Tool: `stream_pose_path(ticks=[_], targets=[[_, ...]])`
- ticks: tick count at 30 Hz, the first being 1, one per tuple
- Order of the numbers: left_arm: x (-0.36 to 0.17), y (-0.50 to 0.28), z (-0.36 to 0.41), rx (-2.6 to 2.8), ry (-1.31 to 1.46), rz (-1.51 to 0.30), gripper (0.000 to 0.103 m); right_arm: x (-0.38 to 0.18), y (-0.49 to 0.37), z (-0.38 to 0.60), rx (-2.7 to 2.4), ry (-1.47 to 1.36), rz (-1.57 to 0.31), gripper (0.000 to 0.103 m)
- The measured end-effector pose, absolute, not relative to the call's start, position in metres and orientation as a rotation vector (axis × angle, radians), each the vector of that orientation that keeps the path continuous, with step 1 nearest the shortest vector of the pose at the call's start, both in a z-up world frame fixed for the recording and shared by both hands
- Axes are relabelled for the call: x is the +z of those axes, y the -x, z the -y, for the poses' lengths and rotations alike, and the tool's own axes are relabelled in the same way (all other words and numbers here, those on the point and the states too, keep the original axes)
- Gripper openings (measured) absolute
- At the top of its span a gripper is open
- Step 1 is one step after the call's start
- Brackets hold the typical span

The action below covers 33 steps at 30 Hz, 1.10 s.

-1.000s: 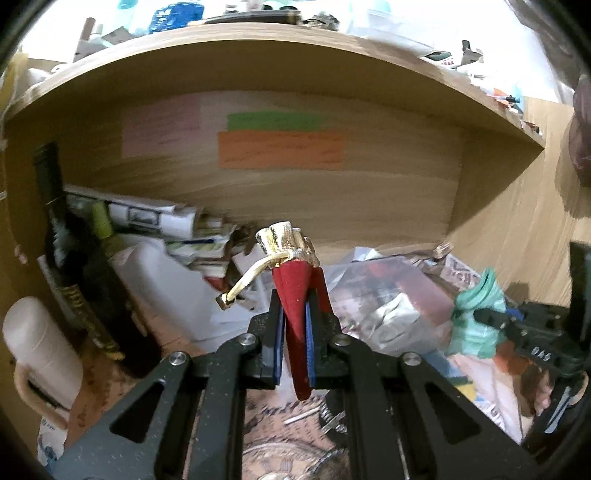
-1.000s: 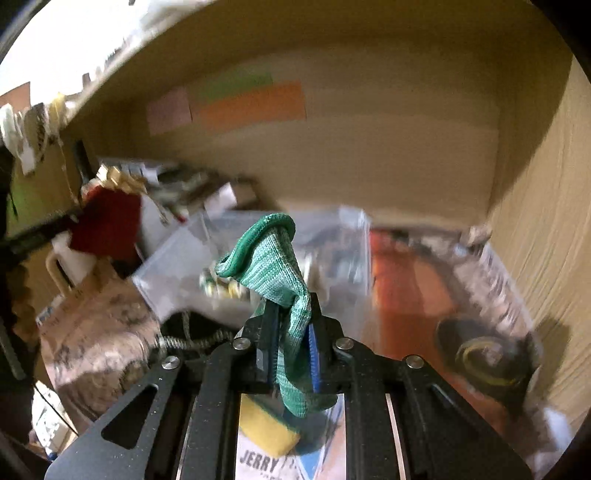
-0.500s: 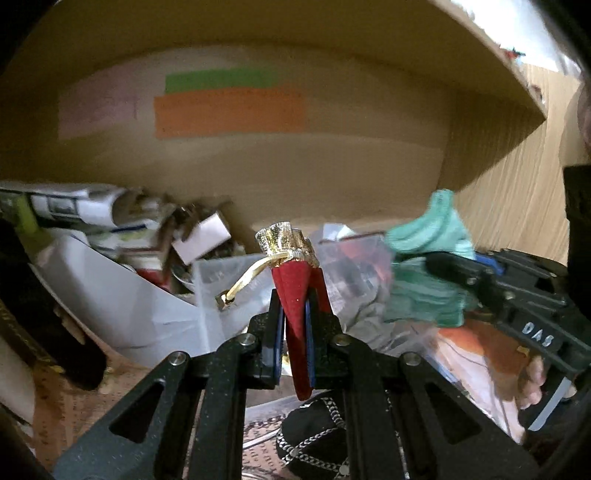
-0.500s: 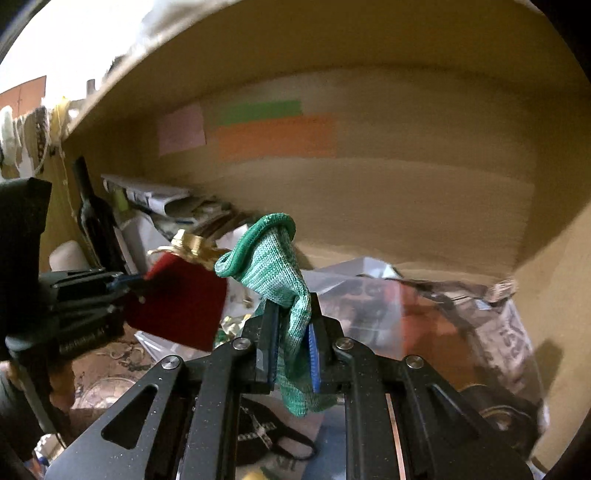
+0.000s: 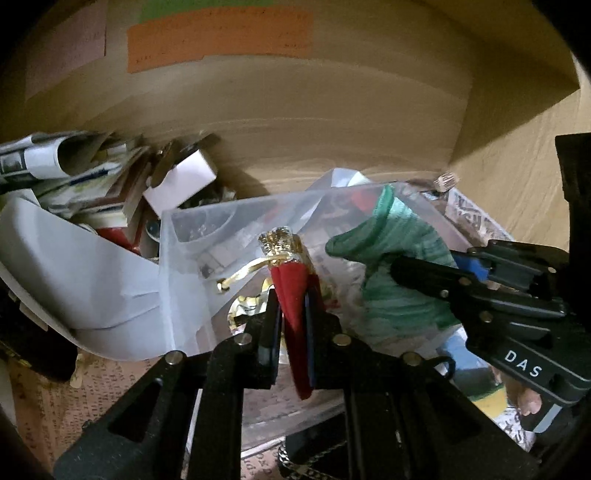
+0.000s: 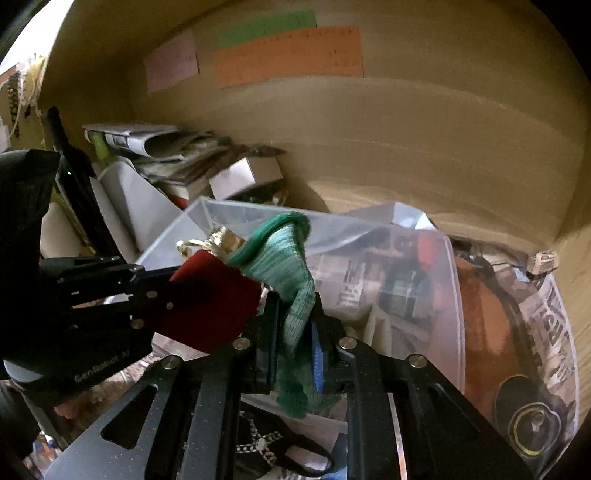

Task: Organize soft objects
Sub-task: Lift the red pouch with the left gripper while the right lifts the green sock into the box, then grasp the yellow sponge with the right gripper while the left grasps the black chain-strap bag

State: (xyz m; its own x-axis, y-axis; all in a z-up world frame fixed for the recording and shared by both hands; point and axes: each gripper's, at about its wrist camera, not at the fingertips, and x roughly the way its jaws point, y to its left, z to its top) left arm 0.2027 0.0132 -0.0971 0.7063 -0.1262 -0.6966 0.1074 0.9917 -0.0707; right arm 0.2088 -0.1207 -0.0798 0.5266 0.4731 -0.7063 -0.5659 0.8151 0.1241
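Here the red pouch [image 5: 293, 295] with its gold-trimmed neck sits at frame centre, pinched in the left gripper [image 5: 291, 332]. Just right of it, the green sock [image 5: 399, 258] is clamped by the right gripper [image 6: 295, 350]. Both hang over the clear plastic bin [image 6: 406, 236] on the wooden shelf [image 5: 332, 129].

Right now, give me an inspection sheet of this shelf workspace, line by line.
Surface: wooden shelf, its floor mostly covered.
Job's things: red velvet pouch with gold trim; green knit sock; clear plastic bin right behind both.
Clutter: rolled newspaper, white box, dark bottle, black chain-strap item.
Grippers: left hand-held gripper shut on the pouch; right hand-held gripper shut on the sock.
Cables: nothing seen.
Surroundings: orange, green and pink paper notes on the back wall.
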Motion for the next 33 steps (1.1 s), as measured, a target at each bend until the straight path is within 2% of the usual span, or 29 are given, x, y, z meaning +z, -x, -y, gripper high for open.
stream_pose_path(ticks=[2,4,5,7,9,11,19,26,30,33], targets=[[-0.098,-0.205,-0.014,-0.129,0.03,-0.788,0.01,-0.083,-0.211,0.121,0.619,0.129,-0.818,0.014],[-0.098,-0.205,-0.016,-0.124,0.029,-0.792,0.019,-0.087,-0.214,0.119,0.617,0.131,-0.834,0.016],[-0.098,-0.204,-0.016,-0.118,0.029,-0.791,0.022,-0.089,-0.214,0.118,0.618,0.132,-0.841,0.019],[-0.096,-0.202,-0.017,-0.107,0.028,-0.782,0.038,-0.09,-0.215,0.117,0.611,0.139,-0.848,0.028],[-0.093,-0.198,-0.018,-0.099,0.024,-0.765,0.043,-0.09,-0.212,0.117,0.604,0.147,-0.839,0.038],[-0.089,-0.197,-0.018,-0.097,0.019,-0.756,0.045,-0.087,-0.209,0.119,0.599,0.15,-0.823,0.052],[-0.063,-0.174,-0.019,-0.081,0.008,-0.672,0.056,-0.062,-0.192,0.131,0.578,0.149,-0.735,0.071],[-0.039,-0.145,-0.021,-0.045,-0.01,-0.589,0.072,-0.034,-0.168,0.146,0.571,0.129,-0.641,0.077],[-0.031,-0.127,-0.022,-0.036,-0.015,-0.55,0.091,-0.025,-0.15,0.154,0.557,0.132,-0.591,0.083],[-0.031,-0.116,-0.021,-0.035,-0.022,-0.54,0.094,-0.024,-0.138,0.159,0.555,0.136,-0.578,0.083]])
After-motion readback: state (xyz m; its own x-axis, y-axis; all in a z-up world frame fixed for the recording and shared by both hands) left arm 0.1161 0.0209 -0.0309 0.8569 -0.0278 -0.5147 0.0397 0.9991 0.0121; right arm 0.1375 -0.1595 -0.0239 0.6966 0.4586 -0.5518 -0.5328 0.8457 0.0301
